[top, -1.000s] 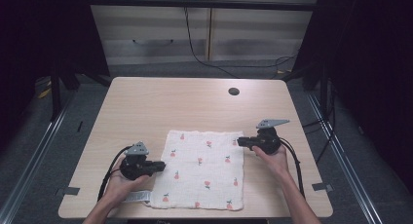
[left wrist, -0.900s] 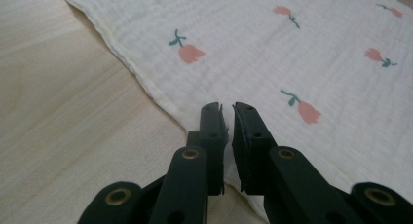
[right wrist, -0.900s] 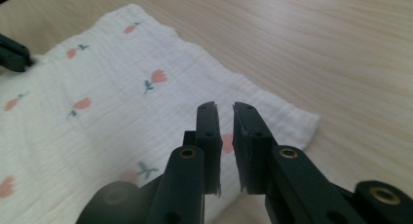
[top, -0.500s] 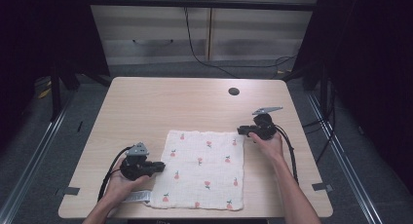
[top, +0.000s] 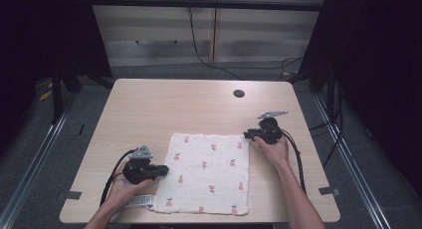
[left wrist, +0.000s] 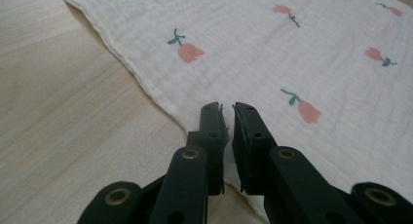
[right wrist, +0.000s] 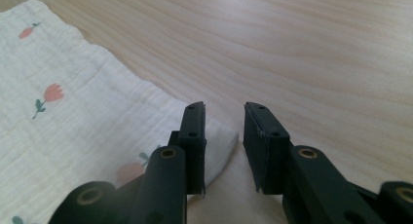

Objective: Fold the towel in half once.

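White cloth (top: 209, 171) with small red flower print lies flat on the near half of the wooden table (top: 174, 104), between the two hands; left gripper (top: 161, 170) at the cloth's left edge — jaws drawn to a narrow slit over the hem, nothing seen between them; right gripper (top: 247, 135) at the far right corner, jaws parted with a clear gap, one jaw over the corner tip, the other over bare wood — not holding the cloth; dark round hole (top: 239, 93) in the table farther off.
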Available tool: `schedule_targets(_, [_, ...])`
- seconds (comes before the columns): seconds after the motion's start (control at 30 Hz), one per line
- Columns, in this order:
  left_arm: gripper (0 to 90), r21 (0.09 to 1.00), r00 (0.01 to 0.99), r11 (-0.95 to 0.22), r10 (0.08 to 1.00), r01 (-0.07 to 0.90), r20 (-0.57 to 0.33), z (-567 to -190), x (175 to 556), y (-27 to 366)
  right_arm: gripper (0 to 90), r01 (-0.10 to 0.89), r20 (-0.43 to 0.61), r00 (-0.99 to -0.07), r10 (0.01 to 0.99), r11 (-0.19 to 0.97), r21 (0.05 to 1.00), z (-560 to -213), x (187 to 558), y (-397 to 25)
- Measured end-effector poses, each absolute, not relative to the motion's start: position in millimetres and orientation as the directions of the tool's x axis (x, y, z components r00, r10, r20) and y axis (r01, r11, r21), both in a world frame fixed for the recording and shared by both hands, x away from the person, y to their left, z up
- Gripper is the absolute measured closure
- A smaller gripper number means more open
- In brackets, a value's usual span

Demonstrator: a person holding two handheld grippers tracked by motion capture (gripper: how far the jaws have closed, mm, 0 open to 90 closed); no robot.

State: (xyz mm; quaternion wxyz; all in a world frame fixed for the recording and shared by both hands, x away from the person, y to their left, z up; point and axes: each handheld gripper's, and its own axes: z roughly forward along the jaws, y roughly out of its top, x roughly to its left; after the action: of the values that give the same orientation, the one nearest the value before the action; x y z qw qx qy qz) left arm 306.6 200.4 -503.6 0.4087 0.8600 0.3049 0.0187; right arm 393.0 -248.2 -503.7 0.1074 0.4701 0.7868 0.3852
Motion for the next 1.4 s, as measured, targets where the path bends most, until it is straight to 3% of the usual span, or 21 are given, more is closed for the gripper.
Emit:
schedule_targets(0.1, [82.5, 0.715, 0.813, -0.477, 0.538, 0.511, -0.221, -504, 307, 201, 70.3, 0.663, 0.200, -0.539, 0.818, 0.266, 0.700, -507, 394, -247])
schedule_targets(0.17, [82.4, 0.714, 0.812, -0.476, 0.539, 0.514, -0.225, -504, 307, 201, 75.6, 0.663, 0.215, -0.545, 0.811, 0.259, 0.703, -508, 394, -246])
schedule_targets(0.2, [80.3, 0.710, 0.798, -0.458, 0.550, 0.536, -0.248, -504, 308, 201, 84.0, 0.661, 0.216, -0.552, 0.805, 0.265, 0.703, -508, 393, -245])
schedule_targets(0.3, [79.3, 0.710, 0.785, -0.439, 0.562, 0.551, -0.262, -502, 313, 201, 87.8, 0.669, 0.241, -0.551, 0.799, 0.250, 0.700, -510, 393, -247])
schedule_targets(0.67, [67.9, 0.735, 0.729, -0.367, 0.638, 0.570, -0.247, -492, 368, 201, 88.4, 0.662, 0.229, -0.560, 0.796, 0.263, 0.702, -510, 393, -246])
schedule_targets(1.1, [66.8, 0.727, 0.700, -0.347, 0.669, 0.593, -0.251, -495, 417, 176, 88.4, 0.654, 0.243, -0.568, 0.787, 0.252, 0.713, -512, 393, -239])
schedule_targets(1.4, [70.5, 0.713, 0.692, -0.363, 0.684, 0.599, -0.232, -507, 426, 167, 88.5, 0.655, 0.231, -0.571, 0.787, 0.268, 0.707, -510, 392, -238])
